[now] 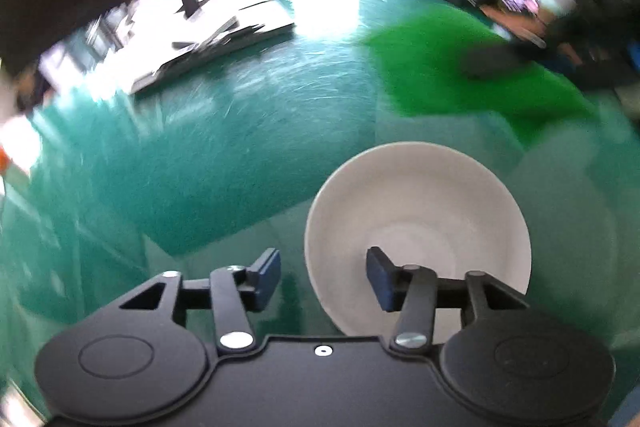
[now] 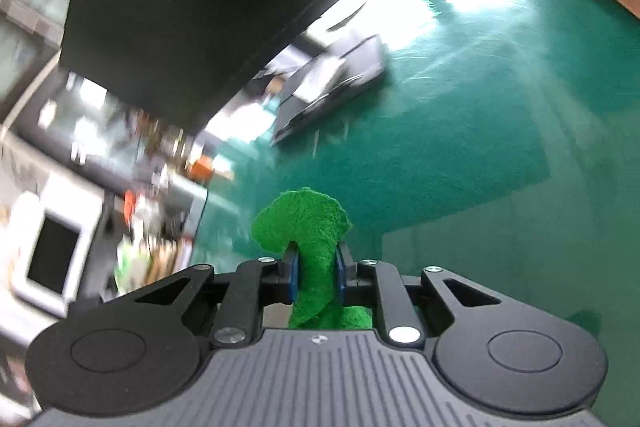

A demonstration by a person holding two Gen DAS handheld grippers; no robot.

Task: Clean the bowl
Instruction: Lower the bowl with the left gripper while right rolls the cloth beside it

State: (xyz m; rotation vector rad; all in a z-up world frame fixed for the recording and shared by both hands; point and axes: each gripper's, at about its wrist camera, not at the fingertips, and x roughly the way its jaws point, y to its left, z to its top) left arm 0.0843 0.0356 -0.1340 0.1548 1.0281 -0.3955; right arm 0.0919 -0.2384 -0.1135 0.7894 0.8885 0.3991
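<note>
Bowl point(image 1: 418, 227) first: it is white, looks empty inside, and sits upright on the green counter point(image 1: 224, 155), low and right of centre in the left wrist view. The left gripper point(image 1: 324, 279) hangs over its near edge with its fingers point(image 1: 266, 277) standing well apart and holding nothing. One blue pad is out over bare counter to the left of the bowl, and the other point(image 1: 380, 277) shows in front of the bowl's inside, so the near rim lies in the gap between them; neither pad presses on it, as far as the view shows.

Farther back on the counter, a bright green cloth point(image 1: 440, 75) is seen blurred, with a dark shape over it (too smeared to tell what part of the rig or person it is). A flat grey and white thing point(image 1: 224, 39) lies near the far edge under strong glare.

In the right wrist view, the right gripper point(image 2: 316, 277) has its fingers point(image 2: 291, 277) drawn close together and clamped on the green cloth point(image 2: 308, 227). The cloth is pinched into a narrow fold between the blue pads, fans out above them and hangs in a bunch below. Behind it lies the green counter point(image 2: 480, 147), and the bowl is out of this view.
</note>
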